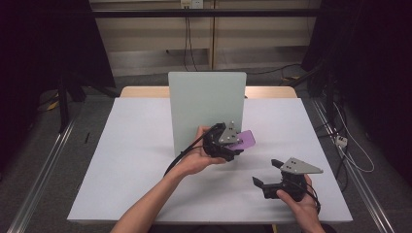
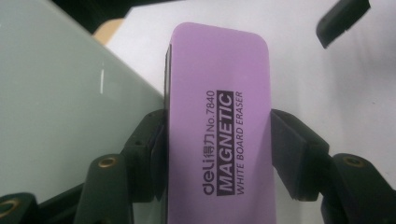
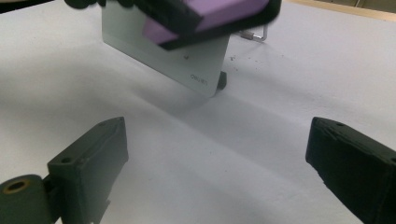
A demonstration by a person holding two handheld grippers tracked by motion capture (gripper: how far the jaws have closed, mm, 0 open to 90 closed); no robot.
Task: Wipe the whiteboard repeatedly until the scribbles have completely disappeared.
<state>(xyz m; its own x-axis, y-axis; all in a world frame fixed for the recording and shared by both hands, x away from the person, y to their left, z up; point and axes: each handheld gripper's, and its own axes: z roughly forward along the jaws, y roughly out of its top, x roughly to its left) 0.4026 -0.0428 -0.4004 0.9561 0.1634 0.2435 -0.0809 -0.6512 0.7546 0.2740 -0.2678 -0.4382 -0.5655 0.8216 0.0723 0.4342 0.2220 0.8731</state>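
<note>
Work in hand: a purple whiteboard eraser (image 2: pixel 218 130) was being carried in front of an upright pale-green board (image 1: pixel 206 104) that stood on the white worktop (image 1: pixel 131 160).
Eraser, place: it was off the worktop, just at the board's lower right part in the high view; whether it touched the board I could not tell.
Left gripper (image 1: pixel 228 145): it was clamped across the eraser's two long sides, near mid-length, with the printed face towards its camera.
Right gripper (image 1: pixel 272 174): its jaws stood wide apart with nothing between them, low over the worktop, well apart from the board.
Board: it was rigid and smooth, propped by a small foot and a wire stand behind; from the right gripper view the eraser (image 3: pixel 205 14) hung before its lower edge.
Handling, judged: the eraser looked light, with a stiff plastic shell that the jaws did not dent, and a darker pad layer along one edge that was likely soft.
Grip, judged: the smooth sides could slip, so the hold across the width near the middle suited it best.
Risk, judged: hard pressing might tip the propped board backwards.
</note>
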